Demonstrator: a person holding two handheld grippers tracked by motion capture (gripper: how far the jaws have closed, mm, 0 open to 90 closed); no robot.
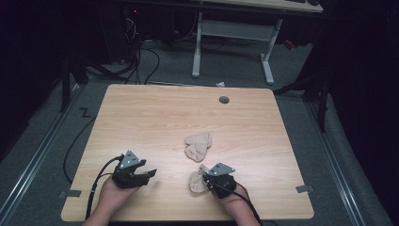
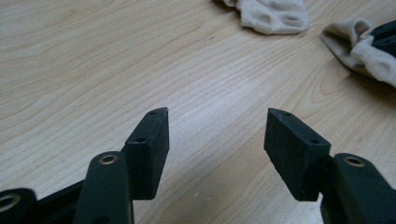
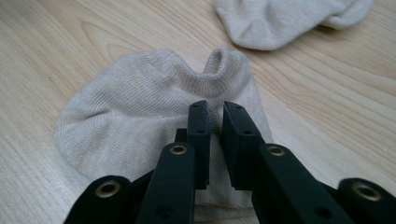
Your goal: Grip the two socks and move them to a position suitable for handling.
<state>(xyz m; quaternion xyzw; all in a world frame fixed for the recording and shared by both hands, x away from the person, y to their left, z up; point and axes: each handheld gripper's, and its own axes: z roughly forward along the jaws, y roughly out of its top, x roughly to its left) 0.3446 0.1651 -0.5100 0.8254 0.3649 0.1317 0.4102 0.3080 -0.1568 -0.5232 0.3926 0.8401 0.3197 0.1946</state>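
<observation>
Two beige socks lie on the wooden table (image 1: 160, 117). One sock (image 1: 198, 146) (image 3: 275, 21) (image 2: 273, 14) rests crumpled near the middle. The nearer sock (image 1: 196, 181) (image 3: 140, 107) (image 2: 362, 46) lies flat, with its cuff pulled up into a ridge. My right gripper (image 1: 205, 177) (image 3: 215, 114) is shut on that cuff, and fabric shows in the narrow slit between its jaws. My left gripper (image 1: 149, 173) (image 2: 215, 126) hovers over bare wood at the front left, open, with nothing between its fingers. The socks sit to its right.
A grey grommet (image 1: 224, 100) sits near the table's far edge. Grey tape marks (image 1: 69, 193) (image 1: 304, 189) are at the front corners. Beyond the table stand a white desk frame (image 1: 233, 30) and floor cables (image 1: 141, 56).
</observation>
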